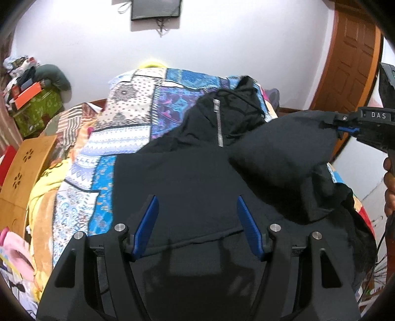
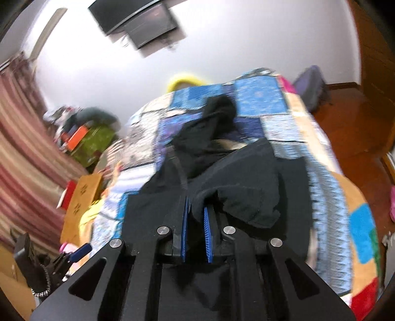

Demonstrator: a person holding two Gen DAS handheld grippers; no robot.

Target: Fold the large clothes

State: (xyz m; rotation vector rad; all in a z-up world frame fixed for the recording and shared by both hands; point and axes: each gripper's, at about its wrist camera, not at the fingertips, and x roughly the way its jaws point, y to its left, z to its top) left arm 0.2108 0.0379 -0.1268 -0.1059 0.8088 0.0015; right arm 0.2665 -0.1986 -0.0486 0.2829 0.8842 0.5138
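Observation:
A large black zip-up hoodie lies on a bed with a patchwork cover; its silver zipper and hood point away from me. My left gripper is open and empty, just above the hoodie's near part. My right gripper is shut on a fold of the black hoodie and holds it lifted; it also shows at the right of the left wrist view, pulling a sleeve up off the bed. The right wrist view is blurred by motion.
A wooden board and yellow bedding lie left of the bed. A green box with clutter stands at the far left. A wooden door is at the right, a wall screen above.

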